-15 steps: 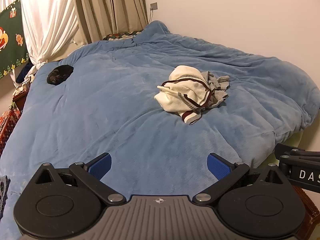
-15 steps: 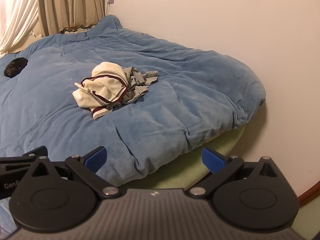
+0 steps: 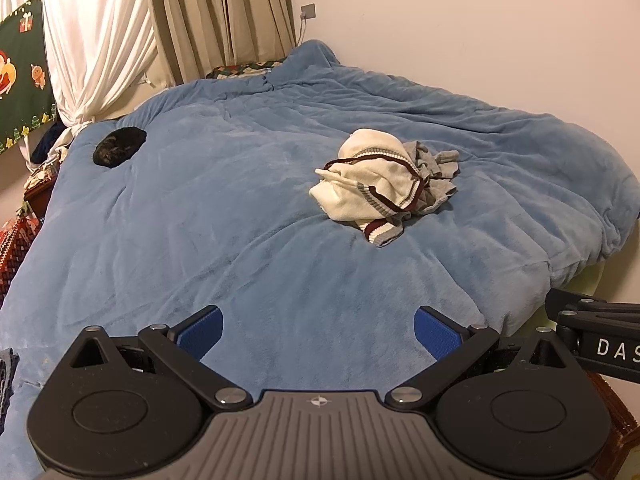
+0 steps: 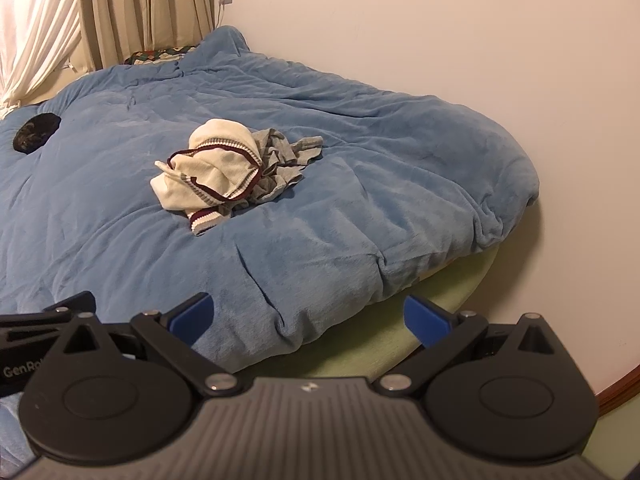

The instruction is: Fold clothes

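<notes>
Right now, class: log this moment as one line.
left gripper: open, empty | right gripper: open, empty | clothes: crumpled on blanket, untouched | step: approach

Plain cream wall (image 3: 460, 20) fills upper right. Beige curtains (image 3: 224, 12) at upper centre, white drape (image 3: 100, 40) tied back beside them, upper left. Green festive hanging (image 3: 20, 80) at far left edge. Wall socket (image 3: 308, 11) right of curtains. Blue quilt (image 3: 220, 220) covers bed, mid-frame. Warm indoor light.
</notes>
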A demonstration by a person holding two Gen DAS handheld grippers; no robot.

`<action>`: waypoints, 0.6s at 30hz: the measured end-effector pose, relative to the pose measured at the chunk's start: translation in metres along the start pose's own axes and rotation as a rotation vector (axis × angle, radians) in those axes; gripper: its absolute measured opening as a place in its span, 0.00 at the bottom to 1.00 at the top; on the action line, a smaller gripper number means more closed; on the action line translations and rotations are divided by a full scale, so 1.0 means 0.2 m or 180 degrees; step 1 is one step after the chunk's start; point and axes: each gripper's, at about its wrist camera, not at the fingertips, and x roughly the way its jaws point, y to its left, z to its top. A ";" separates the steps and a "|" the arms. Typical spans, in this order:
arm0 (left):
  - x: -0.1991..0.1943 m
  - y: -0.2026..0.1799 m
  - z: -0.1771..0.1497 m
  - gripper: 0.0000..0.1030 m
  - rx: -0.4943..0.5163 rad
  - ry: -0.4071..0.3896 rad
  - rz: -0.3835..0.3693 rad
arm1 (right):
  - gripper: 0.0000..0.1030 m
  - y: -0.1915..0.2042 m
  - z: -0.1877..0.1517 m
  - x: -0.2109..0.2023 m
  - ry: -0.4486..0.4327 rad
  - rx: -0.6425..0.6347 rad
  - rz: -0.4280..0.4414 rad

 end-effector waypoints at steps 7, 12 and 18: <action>-0.01 -0.01 0.00 1.00 0.0005 0.0001 0.0011 | 0.99 0.01 0.00 -0.01 -0.0011 -0.0007 -0.0001; -0.01 0.00 -0.01 1.00 0.0016 -0.0014 0.0024 | 0.99 0.01 0.00 -0.01 -0.0010 -0.0011 0.0006; -0.02 0.00 0.01 1.00 0.0009 -0.0001 0.0015 | 0.99 0.00 -0.01 -0.01 0.0002 -0.0006 0.0024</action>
